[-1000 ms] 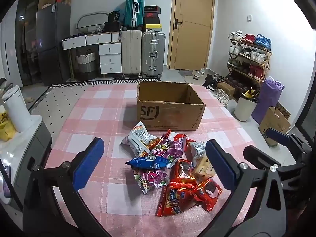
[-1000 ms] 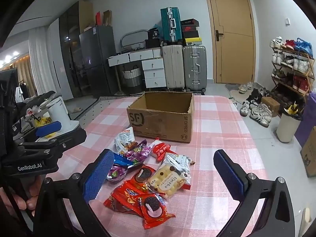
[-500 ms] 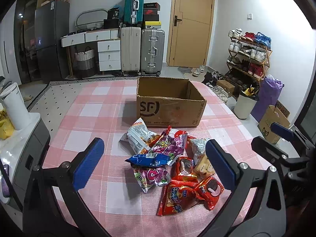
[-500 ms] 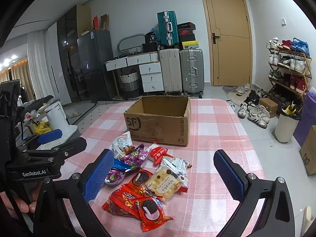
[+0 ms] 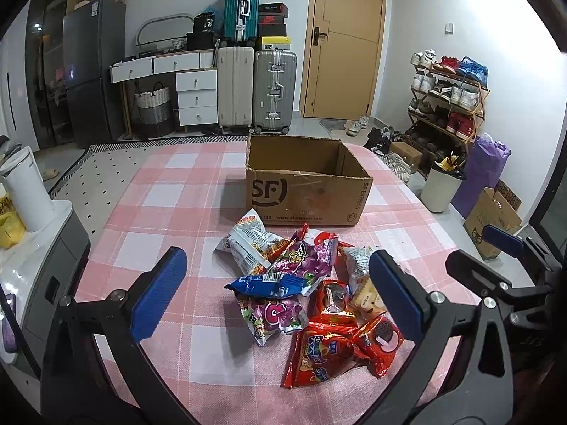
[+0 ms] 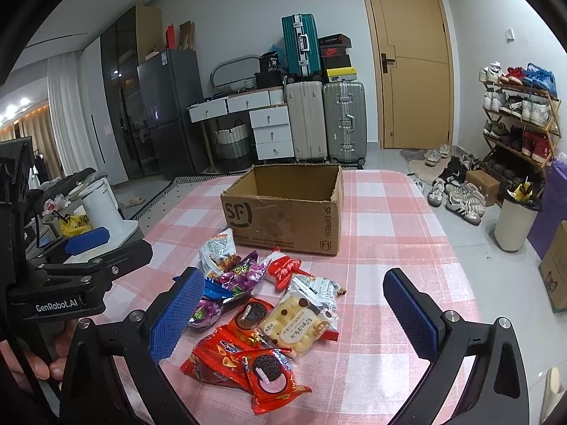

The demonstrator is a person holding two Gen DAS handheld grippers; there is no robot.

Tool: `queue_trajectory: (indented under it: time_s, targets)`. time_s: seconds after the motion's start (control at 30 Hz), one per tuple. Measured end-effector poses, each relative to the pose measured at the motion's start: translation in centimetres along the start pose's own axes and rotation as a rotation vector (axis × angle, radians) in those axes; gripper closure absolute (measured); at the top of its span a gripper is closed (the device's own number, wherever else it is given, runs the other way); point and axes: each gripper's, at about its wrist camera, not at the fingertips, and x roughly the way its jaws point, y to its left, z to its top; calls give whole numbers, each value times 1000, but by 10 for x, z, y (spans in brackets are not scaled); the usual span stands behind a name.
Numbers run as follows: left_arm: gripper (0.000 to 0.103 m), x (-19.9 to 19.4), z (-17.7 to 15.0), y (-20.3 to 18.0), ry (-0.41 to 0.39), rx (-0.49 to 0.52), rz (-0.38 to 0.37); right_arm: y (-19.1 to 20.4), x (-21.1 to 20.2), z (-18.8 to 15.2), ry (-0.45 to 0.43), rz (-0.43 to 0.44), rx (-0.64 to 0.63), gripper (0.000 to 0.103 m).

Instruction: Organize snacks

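Two views are given of the pink-checked counter [image 5: 170, 191], on which the open cardboard box [image 5: 304, 191] is seen larger and nearer the lens than a second ago. Just in front of the box, touching one another, the snack packets [image 5: 304, 294] are heaped as before. The left tongs [image 5: 276, 294] and right tongs [image 6: 294, 315] are kept spread wide above the heap, nothing being pinched.
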Motion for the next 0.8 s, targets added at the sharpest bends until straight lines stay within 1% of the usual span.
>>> queue_trajectory:
  time_s: [0.2, 0.8]
  targets:
    - [1, 1, -1, -5, -7, 15, 9, -1, 1, 0, -3, -4, -1, 0]
    - [1, 1, -2, -6, -5, 12, 7, 0, -3, 1, -8, 0, 0, 0]
